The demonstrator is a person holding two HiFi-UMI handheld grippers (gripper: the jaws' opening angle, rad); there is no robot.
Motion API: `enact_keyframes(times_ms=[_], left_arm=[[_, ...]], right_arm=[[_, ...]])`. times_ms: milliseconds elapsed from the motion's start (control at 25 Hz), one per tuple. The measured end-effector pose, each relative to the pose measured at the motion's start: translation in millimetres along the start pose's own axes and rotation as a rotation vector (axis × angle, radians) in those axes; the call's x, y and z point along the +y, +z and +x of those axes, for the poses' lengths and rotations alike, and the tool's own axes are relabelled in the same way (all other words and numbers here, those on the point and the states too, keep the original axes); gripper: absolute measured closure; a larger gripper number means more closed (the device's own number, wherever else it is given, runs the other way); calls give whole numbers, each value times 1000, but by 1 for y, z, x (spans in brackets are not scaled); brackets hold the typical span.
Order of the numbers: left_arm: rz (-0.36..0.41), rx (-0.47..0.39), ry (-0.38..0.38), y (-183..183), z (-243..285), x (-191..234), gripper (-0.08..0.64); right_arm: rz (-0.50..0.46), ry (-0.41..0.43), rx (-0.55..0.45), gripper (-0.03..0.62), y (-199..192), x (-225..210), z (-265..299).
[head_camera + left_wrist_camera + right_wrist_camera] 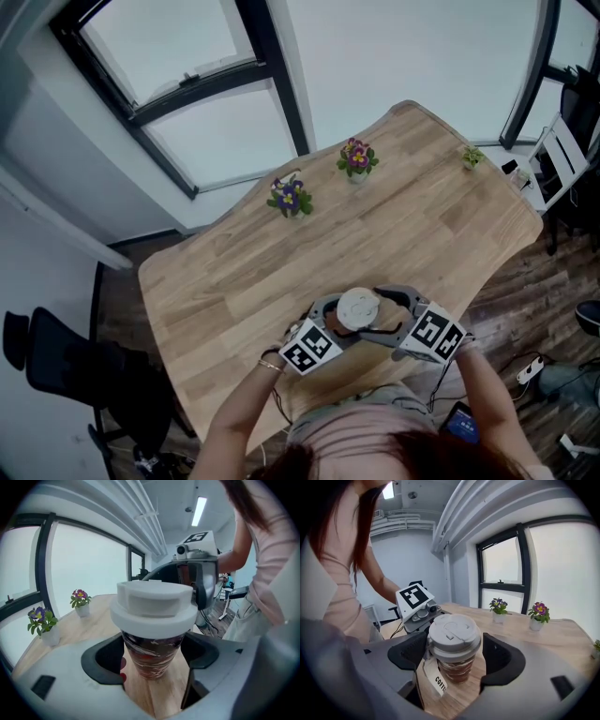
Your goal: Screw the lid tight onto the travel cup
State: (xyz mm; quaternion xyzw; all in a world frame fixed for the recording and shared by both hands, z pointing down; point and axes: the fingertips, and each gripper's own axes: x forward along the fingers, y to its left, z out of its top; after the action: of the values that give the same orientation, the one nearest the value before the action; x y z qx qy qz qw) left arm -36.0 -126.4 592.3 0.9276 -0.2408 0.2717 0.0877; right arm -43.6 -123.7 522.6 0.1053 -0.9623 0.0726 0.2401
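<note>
The travel cup (357, 310) stands near the front edge of the wooden table (403, 216), with its white lid (454, 637) on top. Its brown patterned body (152, 654) sits between the jaws of my left gripper (152, 667), which is shut on it below the lid (153, 606). My right gripper (454, 663) comes from the other side and is shut on the lid's rim. A paper tag (436, 679) hangs down the cup's side. In the head view the left gripper (328, 323) and right gripper (389, 319) meet around the cup.
Two small pots of purple flowers (290, 197) (356, 159) and a little green plant (472, 157) stand along the table's far edge by the windows. A black chair (66, 366) is on the floor at the left. The person's body is close to the front edge.
</note>
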Motion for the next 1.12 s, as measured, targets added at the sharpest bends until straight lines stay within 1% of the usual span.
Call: enact_keyframes(times_ms=[120, 200, 360, 560, 640, 720, 800, 960, 1040, 1120], left_arm=[[2, -3, -7, 0, 1, -1, 190], [-4, -12, 9, 1, 1, -2, 190], [-44, -45, 78, 4, 2, 1, 190], [-109, -87, 198, 7, 4, 8, 190], [-122, -97, 223, 7, 5, 10, 190], [-114, -92, 207, 7, 6, 10, 190], [-89, -73, 156, 6, 5, 9, 190], [-18, -10, 43, 3, 3, 4, 190], [-3, 10, 18, 2, 4, 4, 190], [-7, 14, 19, 3, 4, 4, 190]], right_arm=[[-3, 6, -14, 224, 0, 1, 2], [9, -25, -39, 227, 1, 1, 1], [52, -127, -75, 229, 1, -2, -1], [131, -280, -112, 229, 1, -8, 0], [162, -305, -117, 229, 1, -9, 1], [185, -276, -104, 229, 2, -7, 2], [183, -223, -79, 227, 3, -5, 2], [96, -129, -20, 225, 5, -5, 0], [56, -93, 4, 225, 6, -4, 3], [18, -81, 16, 226, 7, -3, 7]])
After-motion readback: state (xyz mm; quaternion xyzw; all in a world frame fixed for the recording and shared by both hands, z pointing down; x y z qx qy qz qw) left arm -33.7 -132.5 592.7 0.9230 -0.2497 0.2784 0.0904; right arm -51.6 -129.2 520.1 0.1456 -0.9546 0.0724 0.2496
